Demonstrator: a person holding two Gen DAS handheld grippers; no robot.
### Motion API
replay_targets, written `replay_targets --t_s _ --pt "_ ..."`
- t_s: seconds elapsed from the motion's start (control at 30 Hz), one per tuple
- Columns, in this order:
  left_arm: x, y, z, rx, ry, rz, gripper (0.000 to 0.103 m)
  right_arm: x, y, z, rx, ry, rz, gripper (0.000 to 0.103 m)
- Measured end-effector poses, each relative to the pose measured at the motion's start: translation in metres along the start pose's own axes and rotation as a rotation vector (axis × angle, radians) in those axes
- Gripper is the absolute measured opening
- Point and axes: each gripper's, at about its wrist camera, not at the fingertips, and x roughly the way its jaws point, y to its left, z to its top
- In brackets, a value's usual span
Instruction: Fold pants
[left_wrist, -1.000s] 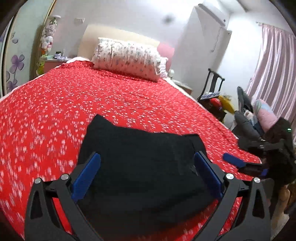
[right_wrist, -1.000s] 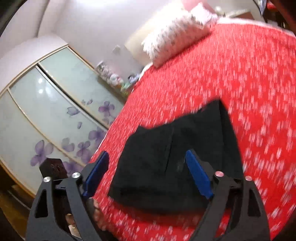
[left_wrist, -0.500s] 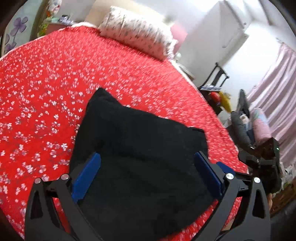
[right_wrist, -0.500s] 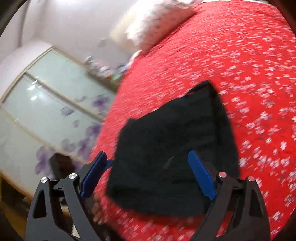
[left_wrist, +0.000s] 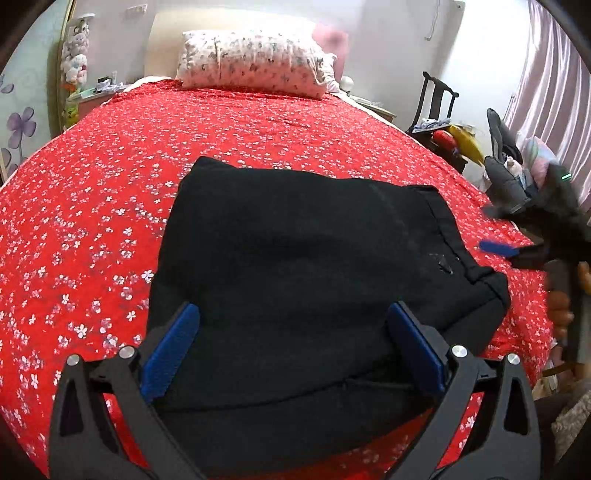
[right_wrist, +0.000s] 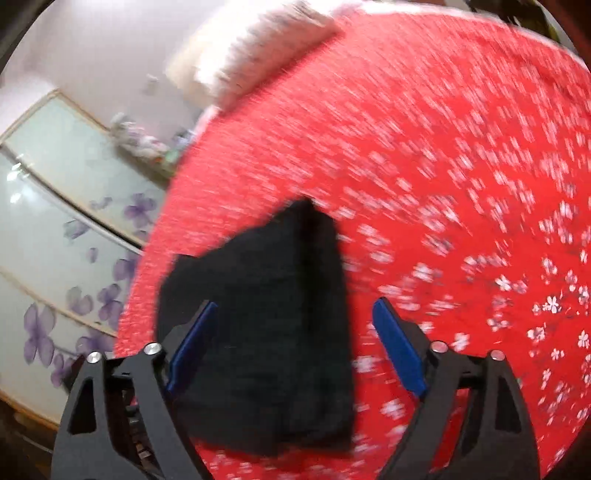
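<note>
Black pants (left_wrist: 306, 266), folded thick, near the bed's (left_wrist: 110, 192) foot edge, far from the pillow (left_wrist: 255, 62) | soft, limp, light, I judge; I'd pinch a folded edge | left gripper (left_wrist: 291, 347) open, straddling the near edge | right gripper (right_wrist: 295, 347) open, jaws just narrowing, unpinched cloth between, view blurred

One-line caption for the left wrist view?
Open left tongs hover over folded black pants on red floral bedspread.
</note>
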Motion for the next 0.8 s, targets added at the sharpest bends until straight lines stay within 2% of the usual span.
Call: replay_targets --t_s 0.1,0.17,0.27,0.37,0.47,0.57,0.63,0.67,0.8 --pt "0.0 0.002 -0.001 0.005 -0.005 -0.002 0.101 0.012 -0.017 -0.002 0.025 0.071 0.051 0.076" --pt "-0.002 0.0 -0.003 0.018 -0.009 0.006 0.101 0.022 -0.013 -0.002 0.005 0.105 0.082 0.076" --pt "-0.003 0.0 -0.005 0.024 -0.013 0.003 0.101 0.032 -0.001 -0.002 -0.033 0.119 -0.008 0.076" --pt "-0.003 0.0 -0.006 0.029 -0.016 0.001 0.101 0.041 -0.003 -0.001 -0.032 0.127 -0.01 0.076" --pt "-0.003 -0.002 -0.008 0.034 -0.018 -0.001 0.101 0.049 0.005 -0.003 -0.053 0.169 0.074 0.075" --pt "-0.003 -0.001 -0.008 0.032 -0.017 -0.007 0.101 0.047 0.015 -0.004 -0.091 0.167 0.097 0.075" --pt "-0.004 0.0 -0.008 0.032 -0.018 -0.012 0.101 0.05 0.008 -0.002 -0.038 0.166 0.112 0.075" --pt "-0.004 0.0 -0.008 0.033 -0.019 -0.012 0.101 0.048 0.002 -0.003 -0.007 0.16 0.126 0.074" --pt "-0.006 0.001 -0.009 0.031 -0.026 -0.024 0.101 0.054 -0.002 0.001 0.011 0.134 0.143 0.058"
